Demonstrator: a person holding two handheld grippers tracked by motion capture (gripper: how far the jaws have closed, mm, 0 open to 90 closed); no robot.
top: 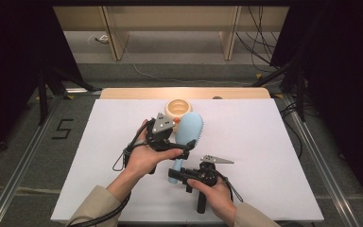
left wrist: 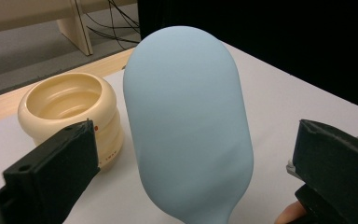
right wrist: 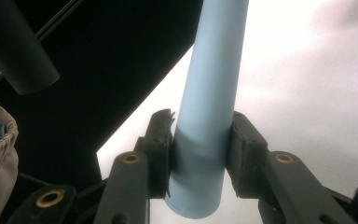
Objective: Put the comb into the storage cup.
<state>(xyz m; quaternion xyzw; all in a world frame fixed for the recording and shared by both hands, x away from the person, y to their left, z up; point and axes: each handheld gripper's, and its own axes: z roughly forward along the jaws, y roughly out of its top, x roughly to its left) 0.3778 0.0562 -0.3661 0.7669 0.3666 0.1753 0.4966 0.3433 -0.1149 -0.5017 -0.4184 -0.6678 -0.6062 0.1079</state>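
The right gripper [right wrist: 200, 140] clamps the brush [top: 187, 133] handle, the left gripper [left wrist: 191, 182] gapes wide around its head — a careless swing may topple the cream cup [left wrist: 72, 116] just beside.

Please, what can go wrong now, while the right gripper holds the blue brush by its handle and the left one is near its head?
1. The right gripper clamps only the very end of the blue brush handle, so the long head could sag or twist out.
2. The left gripper stands open around the head; closing on that smooth, rounded back may slip.
3. The cream ridged cup stands close beside the head; a swing could knock it.
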